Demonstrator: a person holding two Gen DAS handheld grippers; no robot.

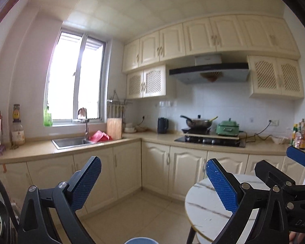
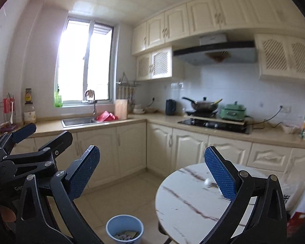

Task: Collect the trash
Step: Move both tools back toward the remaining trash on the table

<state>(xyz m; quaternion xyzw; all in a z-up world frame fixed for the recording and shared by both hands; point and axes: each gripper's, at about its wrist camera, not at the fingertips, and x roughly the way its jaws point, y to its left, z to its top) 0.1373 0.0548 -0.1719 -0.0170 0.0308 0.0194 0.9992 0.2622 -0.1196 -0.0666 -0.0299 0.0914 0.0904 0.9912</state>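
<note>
- Blue bucket at 6 o'clock on the floor holds scraps; one small white scrap lies on the marble table at 4 o'clock.
- Step judged: between pickups; next move needs a descent to that scrap.
- Left gripper and right gripper: jaws spread wide, empty, pointing roughly level.

Right of the tool's line of sight stands a round marble-look table, white with brown veins, gold at the rim. One small white crumpled scrap sits on it, just beside the right-hand finger. Below and between the fingers, the tiled floor carries a light blue bin holding scraps of paper. Straight ahead, beyond the fingertips, the beige countertop bears a black kettle and a green cooker.
</note>
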